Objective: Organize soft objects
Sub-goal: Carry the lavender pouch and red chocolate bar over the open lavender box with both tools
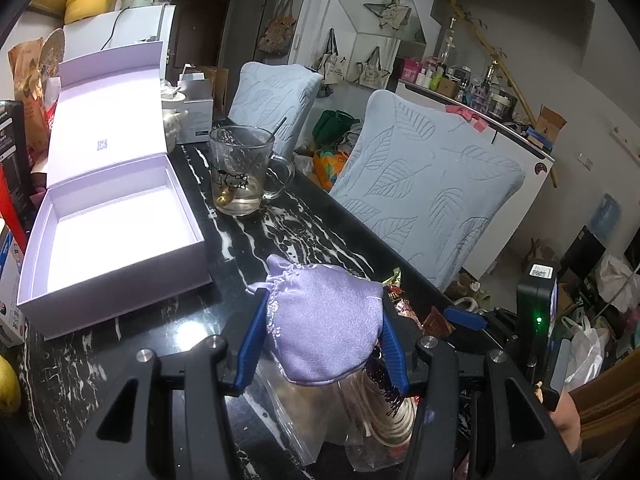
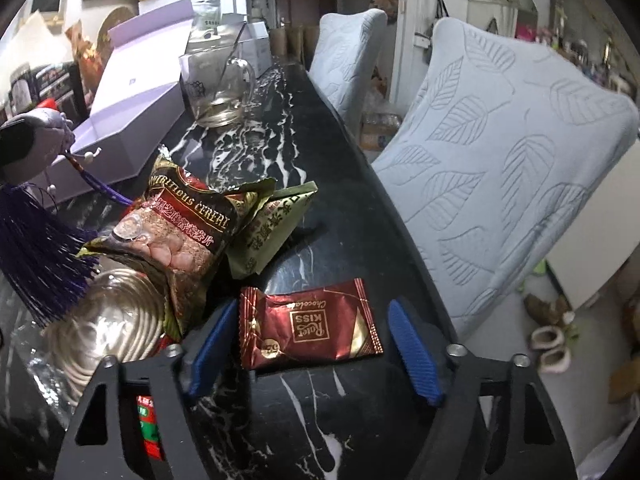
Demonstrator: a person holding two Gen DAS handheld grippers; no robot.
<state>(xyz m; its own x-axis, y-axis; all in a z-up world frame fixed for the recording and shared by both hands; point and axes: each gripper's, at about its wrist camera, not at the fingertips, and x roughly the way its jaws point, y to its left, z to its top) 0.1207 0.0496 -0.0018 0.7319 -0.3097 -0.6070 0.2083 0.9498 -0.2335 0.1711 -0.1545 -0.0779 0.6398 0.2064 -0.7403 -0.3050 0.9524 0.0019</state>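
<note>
Lilac satin pouch [image 1: 326, 320] pinched between the blue pads of the left gripper [image 1: 324, 334], jaws drawn narrow and pressing its sides in, raised clear of the black marble table [image 1: 280, 240]; purple tassel [image 2: 38, 248] dangling free below, hence the lift before any carry. Just left of the grip, open lavender box [image 1: 116, 224], lid tipped back, apparently the intended home for soft items. Left hand angled downward and forward, aimed past the box corner rather than over its well. On the other side, right gripper [image 2: 312, 344] part open, jaws bracketing the dark red chocolate packet [image 2: 310, 324]: left pad at the wrapper's edge, right pad clearly apart from it, so nothing gripped yet. Packet flat on the table near its edge, beside a cereal bag [image 2: 180, 228] and a green sachet [image 2: 272, 228]. Right hand pitched steeply down, low over the table, seemingly set for a pinch across the wrapper. Glass mug [image 1: 240, 172] well beyond, out of the way.
</note>
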